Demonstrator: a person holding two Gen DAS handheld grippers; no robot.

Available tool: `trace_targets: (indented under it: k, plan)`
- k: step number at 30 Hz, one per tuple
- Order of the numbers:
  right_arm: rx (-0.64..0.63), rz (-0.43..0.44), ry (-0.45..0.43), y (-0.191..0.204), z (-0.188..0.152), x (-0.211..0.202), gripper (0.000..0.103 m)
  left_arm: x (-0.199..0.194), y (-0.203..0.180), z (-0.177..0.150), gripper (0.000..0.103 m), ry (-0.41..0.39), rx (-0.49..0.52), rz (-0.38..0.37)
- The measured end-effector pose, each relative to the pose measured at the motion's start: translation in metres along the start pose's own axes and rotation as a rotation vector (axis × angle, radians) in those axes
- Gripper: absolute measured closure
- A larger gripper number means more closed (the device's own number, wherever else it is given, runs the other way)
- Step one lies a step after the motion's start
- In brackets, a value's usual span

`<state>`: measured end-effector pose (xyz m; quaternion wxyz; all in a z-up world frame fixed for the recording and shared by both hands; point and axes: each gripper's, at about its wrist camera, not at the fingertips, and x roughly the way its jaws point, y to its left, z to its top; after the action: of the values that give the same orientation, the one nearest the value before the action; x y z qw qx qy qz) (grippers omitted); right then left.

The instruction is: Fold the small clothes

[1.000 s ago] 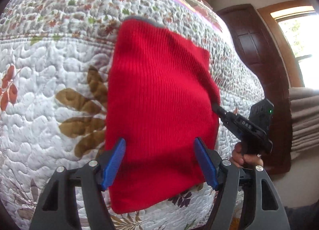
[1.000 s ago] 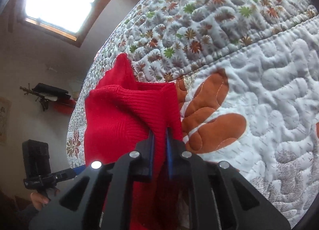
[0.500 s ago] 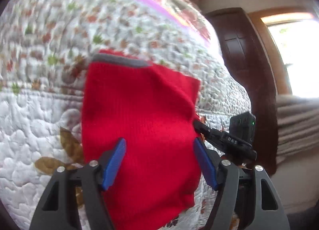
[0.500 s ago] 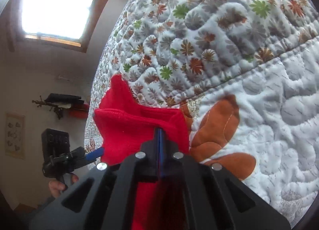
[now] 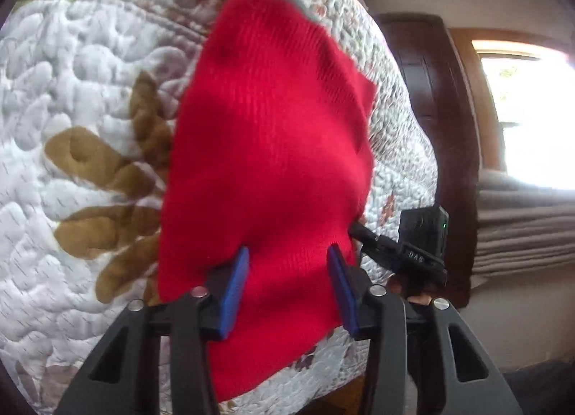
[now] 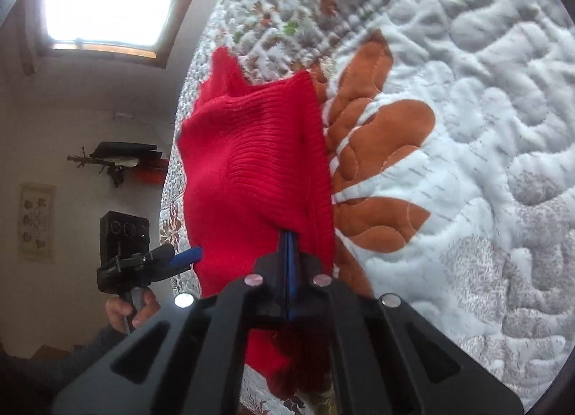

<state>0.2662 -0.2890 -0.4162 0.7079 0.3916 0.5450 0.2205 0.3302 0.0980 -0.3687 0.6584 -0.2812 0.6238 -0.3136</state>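
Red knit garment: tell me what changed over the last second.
The right gripper closed its jaws on the red knit garment at its edge, bunching that side up. The left gripper narrowed its jaws somewhat but stays open over the cloth. The garment remains on the quilt.

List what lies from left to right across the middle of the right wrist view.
Framed picture → left gripper → red knit garment → orange leaf patch → white quilt.
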Motion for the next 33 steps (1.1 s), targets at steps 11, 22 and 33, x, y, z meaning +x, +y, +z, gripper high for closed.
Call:
trace_targets:
  k: [11,22,33]
  plan:
    - [0.021,-0.004,0.08,-0.005,-0.029,0.011,0.103,0.007,0.008,-0.023,0.051,0.035,-0.027,0.023]
    - [-0.055,-0.053,0.192,0.025,-0.064,0.027,0.103,0.004,0.023,-0.072,0.049,0.088,-0.059,0.005]
    - [0.086,-0.044,0.043,-0.003,-0.065,-0.022,0.096,-0.026,0.013,-0.084,0.03,0.006,-0.044,-0.03]
